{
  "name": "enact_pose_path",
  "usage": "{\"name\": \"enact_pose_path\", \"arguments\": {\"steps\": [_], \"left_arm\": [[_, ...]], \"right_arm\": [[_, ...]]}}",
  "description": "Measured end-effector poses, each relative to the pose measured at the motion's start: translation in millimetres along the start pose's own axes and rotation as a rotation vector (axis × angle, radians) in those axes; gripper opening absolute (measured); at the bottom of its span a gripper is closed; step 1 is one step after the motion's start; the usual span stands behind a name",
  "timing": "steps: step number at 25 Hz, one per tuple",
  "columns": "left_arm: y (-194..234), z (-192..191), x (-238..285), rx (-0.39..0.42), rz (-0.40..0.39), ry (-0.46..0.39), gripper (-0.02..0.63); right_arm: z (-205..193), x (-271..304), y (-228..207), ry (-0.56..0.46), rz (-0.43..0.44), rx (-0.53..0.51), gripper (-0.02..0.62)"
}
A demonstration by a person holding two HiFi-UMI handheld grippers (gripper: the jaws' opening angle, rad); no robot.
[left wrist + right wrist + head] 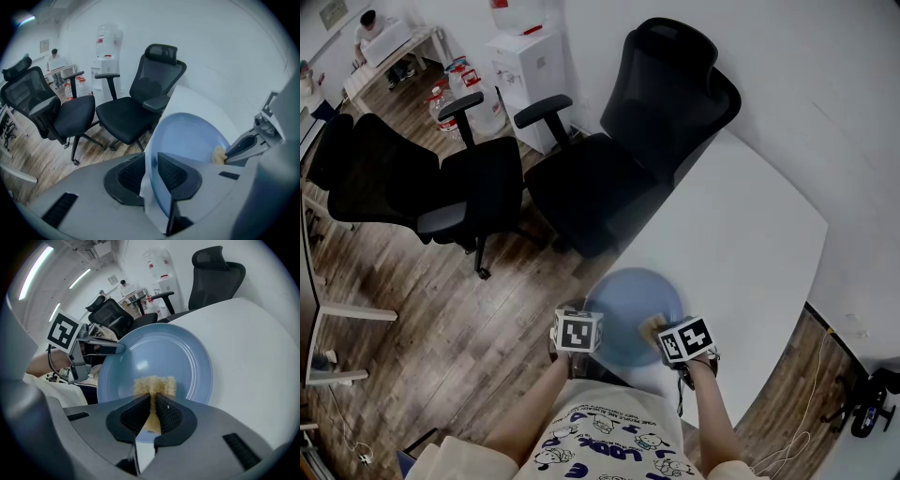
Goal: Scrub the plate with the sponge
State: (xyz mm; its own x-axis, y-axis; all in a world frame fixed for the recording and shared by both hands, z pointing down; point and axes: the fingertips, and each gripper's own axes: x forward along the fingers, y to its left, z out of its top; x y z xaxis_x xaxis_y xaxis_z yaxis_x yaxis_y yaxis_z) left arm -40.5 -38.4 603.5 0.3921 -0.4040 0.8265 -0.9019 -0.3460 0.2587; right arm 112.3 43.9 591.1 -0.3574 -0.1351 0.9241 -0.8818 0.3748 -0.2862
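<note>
A round blue plate [630, 305] sits tilted at the white table's [741, 234] near corner, partly past the edge. My left gripper [582, 327] is shut on its left rim; in the left gripper view the rim [152, 187] runs between the two pads [173, 173]. My right gripper [672, 337] is shut on a tan sponge [651, 327], which presses on the plate's near inner face [159, 352]. In the right gripper view the sponge [154, 384] pokes out past the jaws, and the left gripper [101, 348] shows at the plate's left edge.
Two black office chairs [619, 159] [422, 187] stand on the wood floor beyond the table corner. A white water dispenser [525, 66] is against the far wall. The table stretches away bare to the right. A person sits at a desk far off [370, 33].
</note>
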Motion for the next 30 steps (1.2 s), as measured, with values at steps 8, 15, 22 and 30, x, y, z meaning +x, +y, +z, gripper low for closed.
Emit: {"name": "enact_pose_path", "arguments": {"steps": [8, 15, 22, 30], "left_arm": [[-1, 11, -13, 0.02, 0.003, -0.063, 0.117], [1, 31, -32, 0.006, 0.011, -0.137, 0.12], [-21, 52, -44, 0.096, -0.014, -0.192, 0.12], [-80, 55, -39, 0.188, -0.128, -0.179, 0.118]], "right_arm": [[3, -2, 3, -0.032, -0.005, 0.028, 0.046], [11, -8, 3, -0.107, -0.02, 0.056, 0.046], [23, -30, -5, -0.234, -0.074, 0.117, 0.046], [4, -58, -33, -0.349, -0.167, 0.257, 0.046]]}}
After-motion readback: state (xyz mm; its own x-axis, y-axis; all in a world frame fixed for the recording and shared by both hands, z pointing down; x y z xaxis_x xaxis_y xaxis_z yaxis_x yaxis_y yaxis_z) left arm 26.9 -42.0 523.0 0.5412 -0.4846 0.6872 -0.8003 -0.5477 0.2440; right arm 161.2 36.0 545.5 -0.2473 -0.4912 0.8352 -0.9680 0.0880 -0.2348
